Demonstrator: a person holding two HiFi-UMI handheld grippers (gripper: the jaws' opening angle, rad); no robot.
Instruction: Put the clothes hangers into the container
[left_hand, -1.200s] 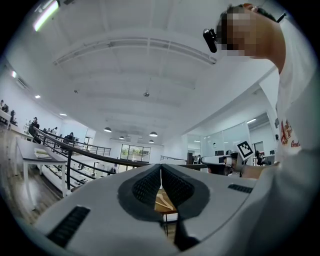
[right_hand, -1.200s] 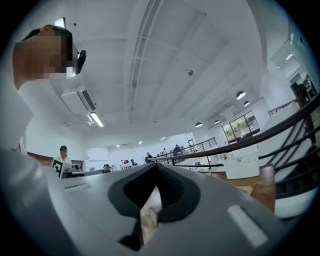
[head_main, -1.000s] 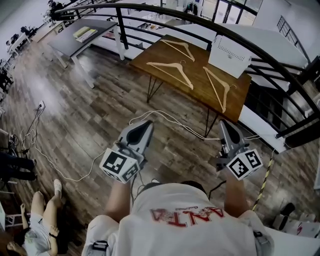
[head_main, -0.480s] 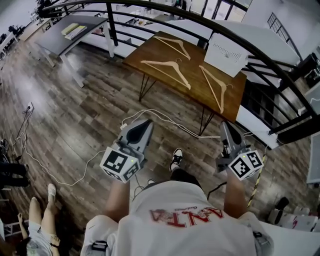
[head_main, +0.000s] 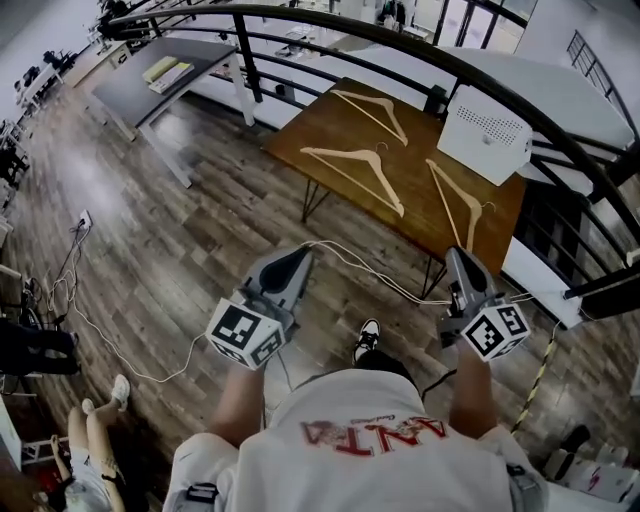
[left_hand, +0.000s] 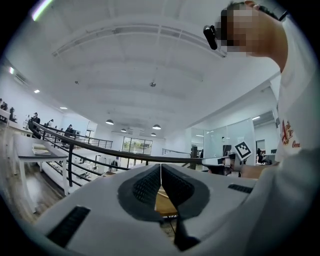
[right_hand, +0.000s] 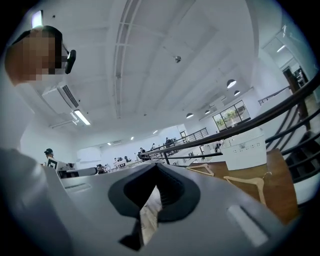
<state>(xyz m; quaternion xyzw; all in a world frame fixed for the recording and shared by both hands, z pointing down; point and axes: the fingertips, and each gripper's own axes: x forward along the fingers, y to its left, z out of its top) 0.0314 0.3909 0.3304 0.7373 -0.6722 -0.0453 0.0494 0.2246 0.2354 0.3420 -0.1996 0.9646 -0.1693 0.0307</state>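
Hangers (head_main: 370, 160) on table (head_main: 415, 190), well ahead of both jaws (closed, empty)

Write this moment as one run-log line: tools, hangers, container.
left tool: shut, empty | right tool: shut, empty | hangers: three, on table | container: on table beside hangers | stage: nothing grasped

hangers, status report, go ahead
Left gripper and right gripper shut, empty, short of the table. Three hangers flat on it, beside the white container. White cable on floor ahead.

There are three pale wooden clothes hangers (head_main: 372, 110) (head_main: 355, 172) (head_main: 458, 203), one white perforated box-shaped container (head_main: 487, 135) and one brown wooden table (head_main: 415, 185).
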